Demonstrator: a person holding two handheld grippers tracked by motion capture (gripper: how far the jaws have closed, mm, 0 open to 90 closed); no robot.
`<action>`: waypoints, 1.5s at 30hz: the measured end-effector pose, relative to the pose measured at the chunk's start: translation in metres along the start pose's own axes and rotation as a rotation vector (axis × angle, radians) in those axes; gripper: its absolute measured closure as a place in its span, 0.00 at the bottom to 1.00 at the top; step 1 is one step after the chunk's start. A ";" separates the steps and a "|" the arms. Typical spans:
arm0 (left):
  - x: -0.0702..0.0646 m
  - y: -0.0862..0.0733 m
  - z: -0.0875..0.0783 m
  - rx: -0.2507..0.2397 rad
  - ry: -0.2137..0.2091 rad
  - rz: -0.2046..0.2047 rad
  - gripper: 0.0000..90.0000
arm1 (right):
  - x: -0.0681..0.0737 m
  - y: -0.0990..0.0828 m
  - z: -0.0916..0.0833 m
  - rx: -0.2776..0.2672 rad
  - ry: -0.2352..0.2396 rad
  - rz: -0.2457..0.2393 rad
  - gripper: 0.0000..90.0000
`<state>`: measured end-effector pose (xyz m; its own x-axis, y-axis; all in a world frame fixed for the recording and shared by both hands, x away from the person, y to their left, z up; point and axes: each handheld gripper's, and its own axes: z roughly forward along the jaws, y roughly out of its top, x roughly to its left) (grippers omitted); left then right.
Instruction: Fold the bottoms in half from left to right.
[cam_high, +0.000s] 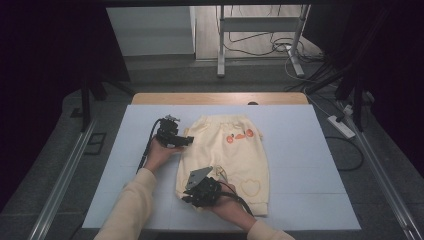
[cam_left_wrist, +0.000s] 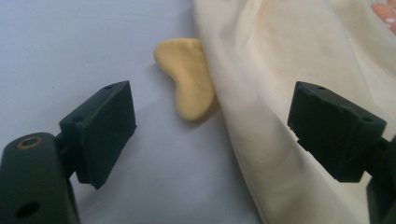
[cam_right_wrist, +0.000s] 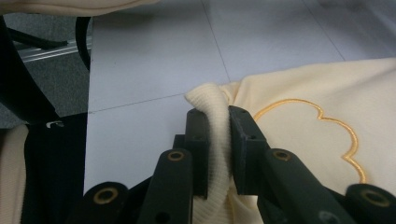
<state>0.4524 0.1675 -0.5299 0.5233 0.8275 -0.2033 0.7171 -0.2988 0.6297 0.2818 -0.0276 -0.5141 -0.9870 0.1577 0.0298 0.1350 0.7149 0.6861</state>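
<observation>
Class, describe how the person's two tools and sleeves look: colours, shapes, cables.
Both tools are black. The left tool trails a black cable; the right tool carries a grey three-cornered plate and a black cable. Its blocky jaws have brass-ringed holes. Both sleeves are cream.

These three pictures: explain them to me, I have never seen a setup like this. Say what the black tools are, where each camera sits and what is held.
A person holds a hand-operated two-jaw gripper in each hand. The high view looks down on a white mat with pale yellow baby trousers lying on it. The other two cameras ride on the grippers. The right gripper is shut on the trousers' ribbed cuff. The left gripper is open at the trousers' edge, near a small yellow ear-shaped flap.
</observation>
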 end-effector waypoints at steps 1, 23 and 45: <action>0.000 0.000 0.001 0.000 -0.001 -0.004 0.16 | 0.000 0.000 0.000 0.000 0.000 0.001 0.87; -0.011 0.001 0.012 0.016 -0.033 0.067 0.36 | 0.000 -0.001 0.000 0.004 -0.001 -0.002 0.87; -0.013 0.006 -0.003 -0.003 -0.170 0.069 0.91 | -0.002 -0.001 -0.005 -0.008 0.013 0.014 0.87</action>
<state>0.4486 0.1561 -0.5209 0.6419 0.7126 -0.2831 0.6754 -0.3506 0.6488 0.2832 -0.0322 -0.5116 -0.9861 0.1591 0.0487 0.1482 0.7072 0.6913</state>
